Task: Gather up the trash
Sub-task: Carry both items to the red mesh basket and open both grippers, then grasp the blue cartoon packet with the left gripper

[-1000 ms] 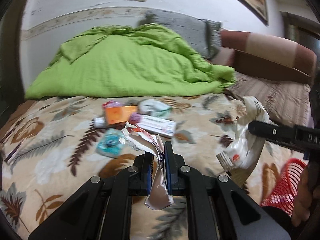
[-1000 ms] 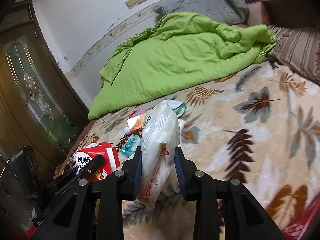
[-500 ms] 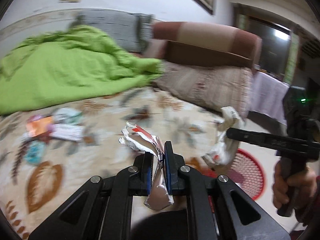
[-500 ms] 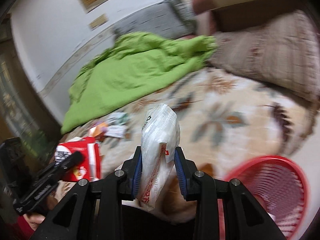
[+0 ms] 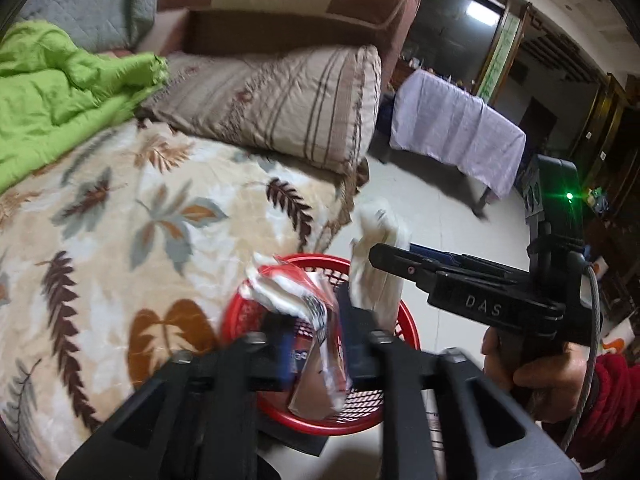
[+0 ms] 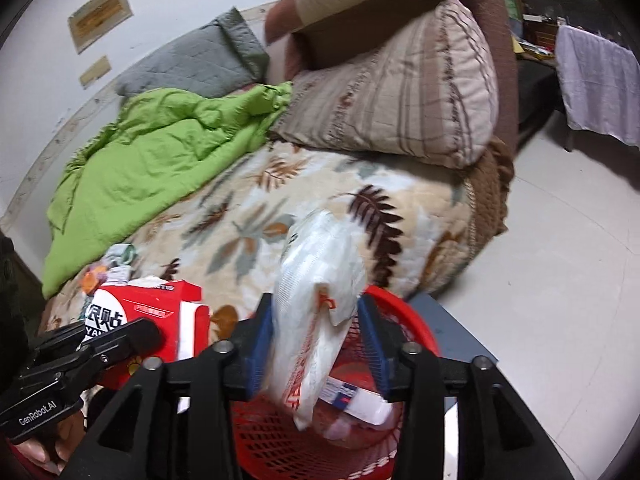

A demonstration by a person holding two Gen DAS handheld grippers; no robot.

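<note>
My left gripper (image 5: 316, 346) has its jaws parted around a crumpled red and silver wrapper (image 5: 310, 308), which hangs loose between them above the red mesh basket (image 5: 408, 332). My right gripper (image 6: 318, 336) has its jaws spread wide around a white plastic bag (image 6: 320, 276) that sags over the same basket (image 6: 416, 320). The right gripper also shows in the left wrist view (image 5: 394, 256), and the left one in the right wrist view (image 6: 132, 334) with the red wrapper (image 6: 148, 312). Trash lies in the basket bottom (image 6: 352, 396).
The basket stands on the pale floor (image 6: 560, 280) at the bed's corner. The leaf-print blanket (image 5: 120, 220), a green quilt (image 6: 152, 160) and striped pillows (image 5: 280, 100) are on the bed. More trash (image 6: 116, 264) lies on the blanket. A cloth-covered table (image 5: 452, 128) stands further off.
Both grippers swung right from the bed to above the red basket. Their jaws have opened, and the wrapper and bag now sit loose between them.
</note>
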